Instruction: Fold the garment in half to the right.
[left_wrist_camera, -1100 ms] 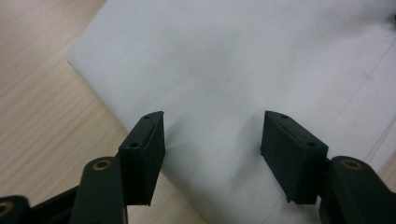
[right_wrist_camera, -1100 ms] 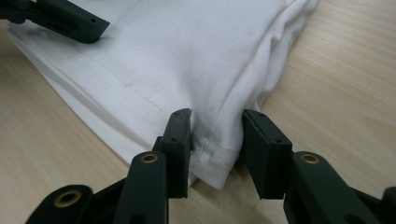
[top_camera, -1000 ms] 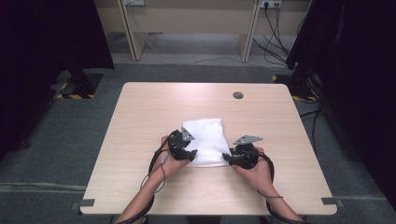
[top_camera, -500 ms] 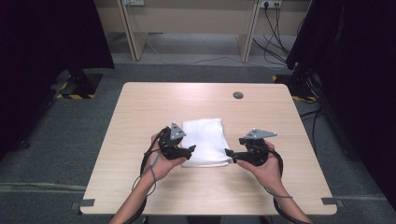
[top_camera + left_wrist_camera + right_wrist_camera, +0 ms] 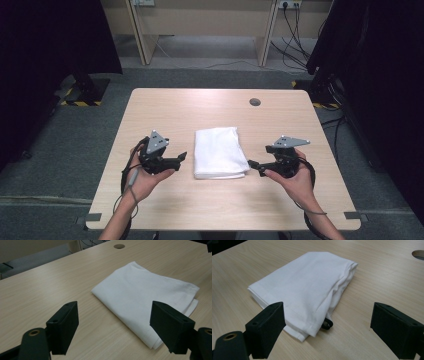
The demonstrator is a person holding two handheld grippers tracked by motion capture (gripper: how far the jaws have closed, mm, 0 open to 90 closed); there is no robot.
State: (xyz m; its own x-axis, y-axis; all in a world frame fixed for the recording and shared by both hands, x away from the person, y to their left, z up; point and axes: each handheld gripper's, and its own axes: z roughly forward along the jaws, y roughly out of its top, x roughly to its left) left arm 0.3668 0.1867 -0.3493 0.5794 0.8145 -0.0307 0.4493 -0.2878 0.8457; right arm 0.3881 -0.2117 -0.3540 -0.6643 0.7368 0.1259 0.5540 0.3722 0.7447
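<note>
A soft white folded cloth (image 5: 220, 152), rectangular and unmarked, lies on the pale wood-grain worktop (image 5: 200, 110). Flanking the cloth, the left hand-held gripper (image 5: 181, 157) and the right hand-held gripper (image 5: 251, 165) have just been opening, both released and empty.

Even, soft light falls from above on the pale table (image 5: 210, 110), while the room's sides sink into near-black. Shadows are faint, just a thin dark line under the folded white cloth (image 5: 304, 287), which shows no glare. Both gripper views are slightly soft, the black jaws nearest the lens blurred.
</note>
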